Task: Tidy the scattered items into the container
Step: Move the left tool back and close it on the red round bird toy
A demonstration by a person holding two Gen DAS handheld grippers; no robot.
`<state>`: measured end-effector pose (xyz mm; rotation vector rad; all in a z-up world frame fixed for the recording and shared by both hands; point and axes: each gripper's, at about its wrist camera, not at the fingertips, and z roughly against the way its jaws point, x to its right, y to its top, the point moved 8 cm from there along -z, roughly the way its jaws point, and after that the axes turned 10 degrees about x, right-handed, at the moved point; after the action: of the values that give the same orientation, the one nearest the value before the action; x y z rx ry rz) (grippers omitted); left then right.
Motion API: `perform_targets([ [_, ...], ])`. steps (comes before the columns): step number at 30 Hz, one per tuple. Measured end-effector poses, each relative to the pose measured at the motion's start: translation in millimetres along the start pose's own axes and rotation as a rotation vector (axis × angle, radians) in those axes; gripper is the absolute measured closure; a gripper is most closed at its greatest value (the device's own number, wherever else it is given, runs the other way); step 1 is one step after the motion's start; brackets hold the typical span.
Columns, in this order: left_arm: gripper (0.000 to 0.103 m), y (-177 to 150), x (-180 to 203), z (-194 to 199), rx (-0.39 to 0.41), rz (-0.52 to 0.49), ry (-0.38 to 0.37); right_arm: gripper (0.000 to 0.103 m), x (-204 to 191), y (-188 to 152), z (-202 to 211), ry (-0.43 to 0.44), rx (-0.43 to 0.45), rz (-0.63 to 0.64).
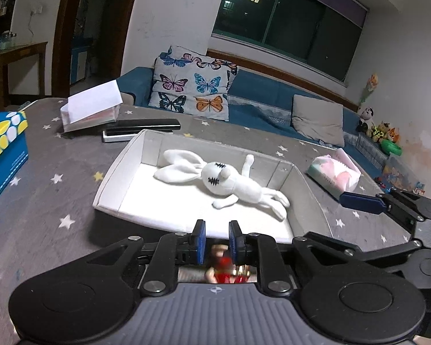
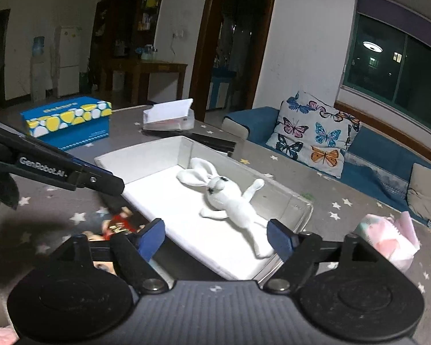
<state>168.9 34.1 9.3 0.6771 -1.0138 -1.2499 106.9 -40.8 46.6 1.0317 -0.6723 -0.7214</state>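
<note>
Left wrist view looks forward and down from close over the white tray's [image 1: 116,169] near rim. Right wrist view faces the tray [image 2: 112,156] from its right corner, equally close. Both share the plush rabbit [image 1: 230,184] [image 2: 230,198].

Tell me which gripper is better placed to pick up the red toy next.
Probably the left gripper: the red toy lies just beneath its jaws, outside the white box. The right gripper, jaws wide, faces the rabbit in the box.

A soft white plush rabbit [image 1: 230,184] lies flat on its back inside the shallow white rectangular box [image 1: 116,169], just ahead of both tongs.

A small red-clad doll [image 2: 120,225] lies outside the box.
</note>
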Motion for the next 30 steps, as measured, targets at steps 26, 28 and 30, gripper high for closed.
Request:
perform_targets([
  [26,0.082,-73.5,22.1,49.2,-0.122,-0.013,-0.115,0.01,-80.7,-56.7,65.8,0.155,-0.038,-0.046],
  [28,0.082,-77.1,24.9,48.6,-0.133,-0.012,-0.123,0.01,-81.8,-62.4,63.3,0.158,-0.053,-0.058],
  [30,0.082,-80.4,26.7,48.1,-0.143,-0.007,-0.132,0.011,-81.8,-66.9,60.9,0.157,-0.063,-0.07],
])
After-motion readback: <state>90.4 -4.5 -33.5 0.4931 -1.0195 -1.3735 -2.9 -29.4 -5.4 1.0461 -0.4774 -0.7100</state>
